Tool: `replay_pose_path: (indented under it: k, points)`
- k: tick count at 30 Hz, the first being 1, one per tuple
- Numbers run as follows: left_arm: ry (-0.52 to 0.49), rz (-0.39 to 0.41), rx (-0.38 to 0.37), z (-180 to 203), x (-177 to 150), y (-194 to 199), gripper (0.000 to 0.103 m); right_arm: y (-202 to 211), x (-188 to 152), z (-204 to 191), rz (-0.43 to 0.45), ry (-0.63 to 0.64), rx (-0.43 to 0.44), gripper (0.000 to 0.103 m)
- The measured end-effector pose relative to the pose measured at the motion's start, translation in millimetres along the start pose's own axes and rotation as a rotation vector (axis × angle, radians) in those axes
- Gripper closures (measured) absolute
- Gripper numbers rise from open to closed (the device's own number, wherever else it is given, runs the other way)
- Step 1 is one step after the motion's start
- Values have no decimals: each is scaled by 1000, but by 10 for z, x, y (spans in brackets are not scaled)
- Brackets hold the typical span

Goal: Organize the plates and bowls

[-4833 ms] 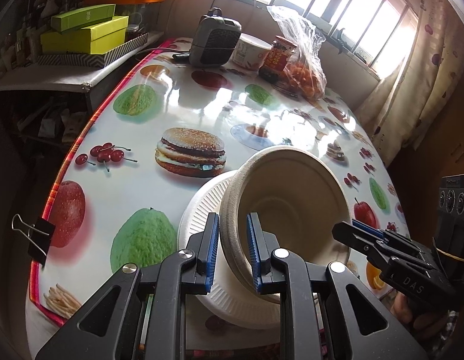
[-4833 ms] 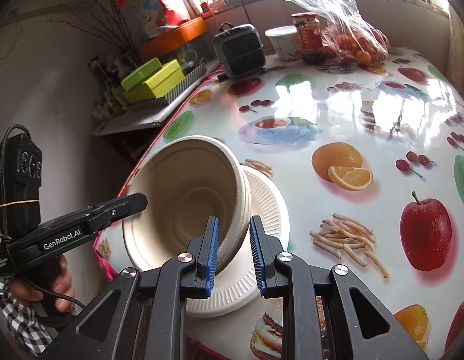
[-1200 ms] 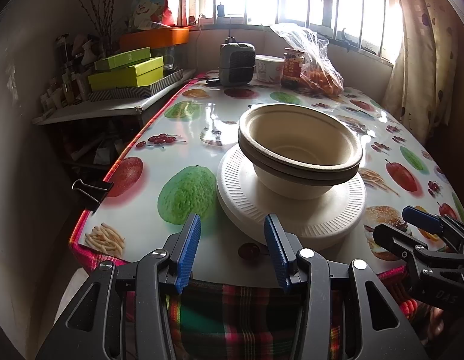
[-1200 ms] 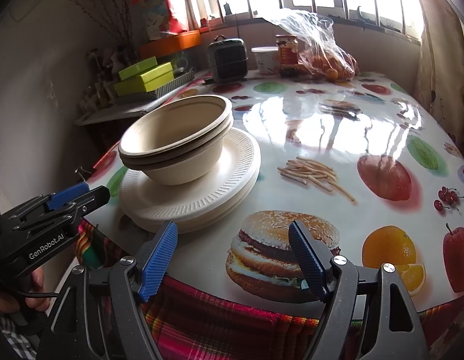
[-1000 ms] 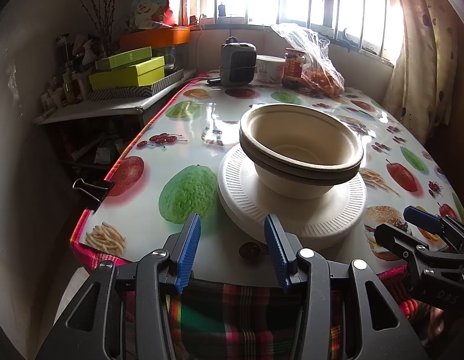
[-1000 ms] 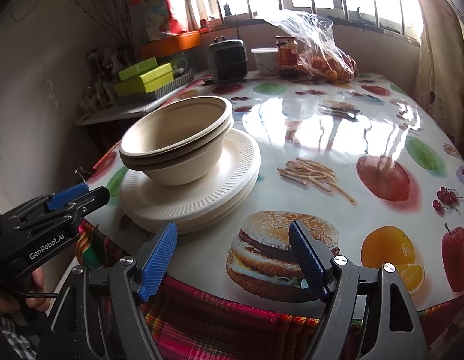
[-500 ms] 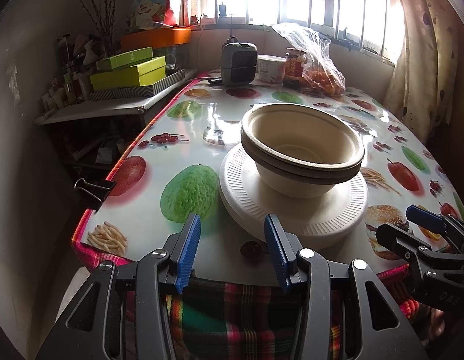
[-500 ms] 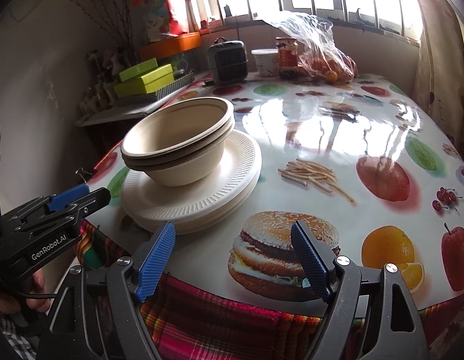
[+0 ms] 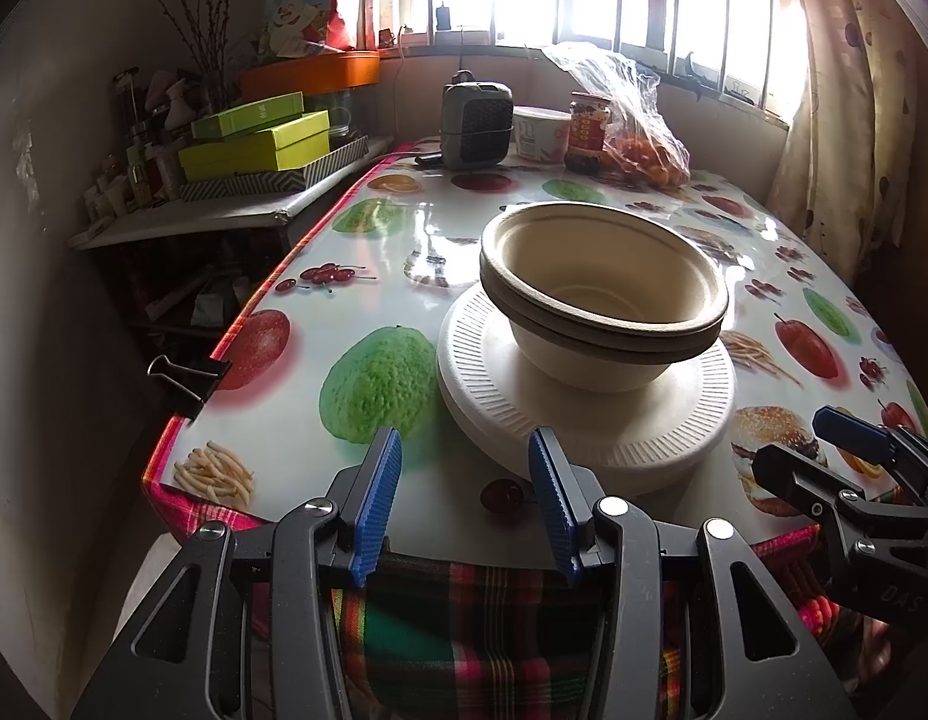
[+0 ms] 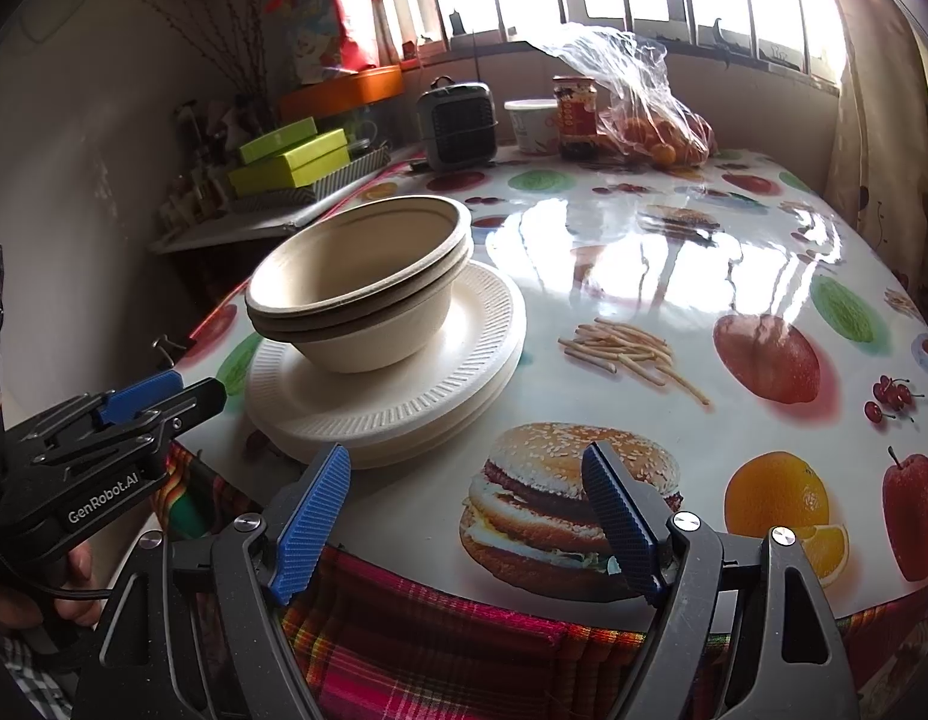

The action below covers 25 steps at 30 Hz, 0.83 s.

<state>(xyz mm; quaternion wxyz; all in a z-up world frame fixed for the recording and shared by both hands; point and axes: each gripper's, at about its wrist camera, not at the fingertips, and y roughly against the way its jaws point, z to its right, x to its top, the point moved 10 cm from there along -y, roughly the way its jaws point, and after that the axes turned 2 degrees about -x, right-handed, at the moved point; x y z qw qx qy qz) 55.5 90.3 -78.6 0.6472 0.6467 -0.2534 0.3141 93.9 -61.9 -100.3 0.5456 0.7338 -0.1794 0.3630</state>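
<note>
Bowls (image 9: pixel 602 300) are seen nested upright on stacked plates (image 9: pixel 584 414) near the desk's (image 9: pixel 374 276) near edge, just beyond the left gripper (image 9: pixel 464 495), while both it and the right gripper (image 10: pixel 464 519) are held released and empty.

"GenRobot.AI" stands in white letters on the black body of the left gripper (image 10: pixel 164 399). "DAS" is moulded into the black side of the right gripper (image 9: pixel 848 450). The jar (image 9: pixel 586 131) label is unreadable.
</note>
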Motion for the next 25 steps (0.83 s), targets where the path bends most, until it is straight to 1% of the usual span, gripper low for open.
replay_pose_path:
  k: [25]
  points:
    - [3, -11, 2, -6, 11, -41, 57, 1, -3, 8, 0, 0, 0, 23]
